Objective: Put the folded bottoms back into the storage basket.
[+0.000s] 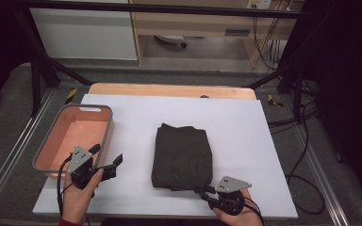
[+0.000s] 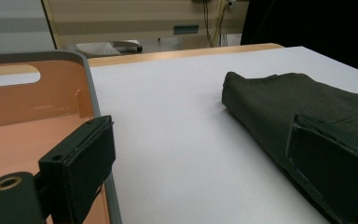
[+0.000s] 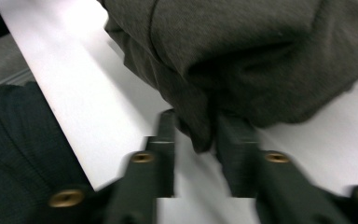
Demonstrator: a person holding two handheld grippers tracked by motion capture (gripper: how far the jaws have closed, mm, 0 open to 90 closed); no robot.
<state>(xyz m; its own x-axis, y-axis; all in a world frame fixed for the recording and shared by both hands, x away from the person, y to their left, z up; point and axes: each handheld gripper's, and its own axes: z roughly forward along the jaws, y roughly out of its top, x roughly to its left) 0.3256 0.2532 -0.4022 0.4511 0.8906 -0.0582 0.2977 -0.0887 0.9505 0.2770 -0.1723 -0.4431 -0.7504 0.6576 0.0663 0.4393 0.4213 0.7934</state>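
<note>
Legible text, labels, brands, numbers: none. The small pale label plate on the light wooden cabinet front behind the table is too blurred to read.

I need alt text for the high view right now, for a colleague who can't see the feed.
A folded dark garment lies in the middle of a white table, with the right claw at its near corner, jaws parted around the fabric edge. The left claw is held open beside an orange bin with a grey rim at the table's left.
</note>
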